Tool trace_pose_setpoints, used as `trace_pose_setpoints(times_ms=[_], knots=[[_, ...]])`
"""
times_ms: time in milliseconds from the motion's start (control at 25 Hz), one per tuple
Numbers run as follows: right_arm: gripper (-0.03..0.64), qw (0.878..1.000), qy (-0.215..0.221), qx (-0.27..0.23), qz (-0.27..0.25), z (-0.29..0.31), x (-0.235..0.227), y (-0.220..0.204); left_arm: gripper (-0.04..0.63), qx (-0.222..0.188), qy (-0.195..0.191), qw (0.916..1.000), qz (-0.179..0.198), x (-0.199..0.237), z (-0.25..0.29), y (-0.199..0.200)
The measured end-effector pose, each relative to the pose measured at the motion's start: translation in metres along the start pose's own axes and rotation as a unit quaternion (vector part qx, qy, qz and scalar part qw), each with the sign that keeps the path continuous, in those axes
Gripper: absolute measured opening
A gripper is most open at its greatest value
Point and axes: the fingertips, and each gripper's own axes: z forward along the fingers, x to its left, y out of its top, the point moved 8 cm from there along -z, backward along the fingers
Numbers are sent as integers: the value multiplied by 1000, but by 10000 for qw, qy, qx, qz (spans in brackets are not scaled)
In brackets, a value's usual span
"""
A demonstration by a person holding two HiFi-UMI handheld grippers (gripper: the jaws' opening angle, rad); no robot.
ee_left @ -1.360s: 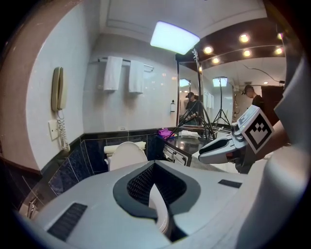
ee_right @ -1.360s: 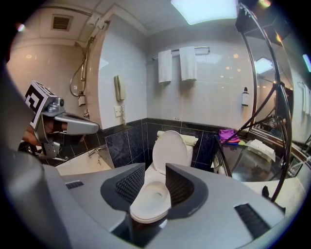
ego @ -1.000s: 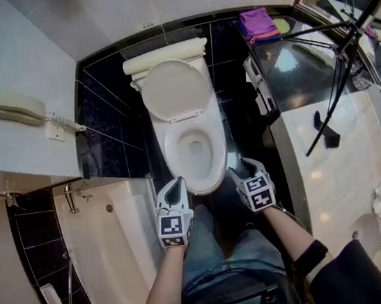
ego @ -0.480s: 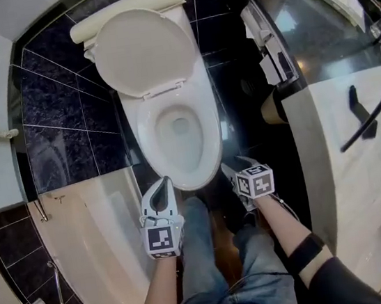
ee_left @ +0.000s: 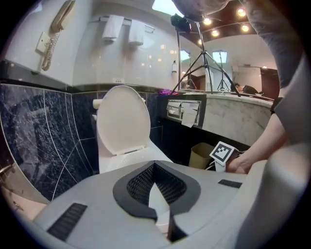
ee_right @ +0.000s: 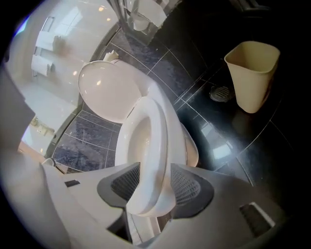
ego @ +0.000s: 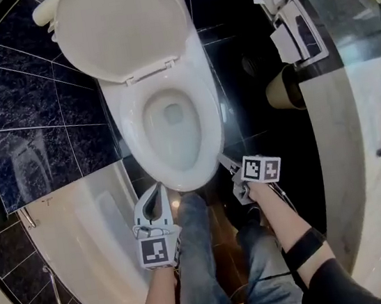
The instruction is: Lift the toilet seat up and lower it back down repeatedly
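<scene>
**Right gripper**: at the front right of the toilet. Jaws part-way closed, one dark ribbed pad on each side of the front edge of the white oval plastic toilet seat; both pads lie against the seat, which fills the gap between them. Square-marker cube on the gripper's back.

**Left gripper**: just beside the toilet's front left, not touching it. Jaw tips drawn together to a point, nothing between the pads.

**Toilet seat**: down low over the white ceramic bowl; whether its front edge is clear of the rim cannot be told.

**White oval toilet lid**: raised, leaning back toward the wall.

**Beige tapered waste bin**: upright on the glossy black tiled floor, to the toilet's right, well apart from the bowl.

**White bathtub**: to the toilet's left, behind the left gripper.

**Twin wall-mounted toilet paper holders**: on the side of the pale marble counter, above the bin.

**Person's legs in blue jeans**: between the two grippers, in front of the bowl.
</scene>
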Motion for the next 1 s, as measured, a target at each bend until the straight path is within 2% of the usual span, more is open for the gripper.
trace_pose_setpoints(times_ms=[120, 200, 320, 400, 680, 1000], knots=[[213, 9997, 60, 32, 229, 14, -3, -4, -9, 74, -50, 9999, 108, 6, 6, -12], [213, 9994, 47, 55, 338, 23, -4, -5, -9, 115, -23, 9999, 36, 9, 9, -12], [165, 9990, -27, 69, 448, 33, -3, -4, -9, 147, -63, 9998, 110, 16, 13, -16], [162, 9987, -116, 47, 502, 34, -4, -3, -9, 177, -103, 9996, 181, 20, 14, -20], [138, 9975, -33, 1, 708, 34, -5, -2, -9, 277, -41, 9996, -77, 21, 21, -27], [137, 9969, -84, 68, 777, 25, 5, 2, -9, 378, -12, 9991, -191, 17, 14, -36]])
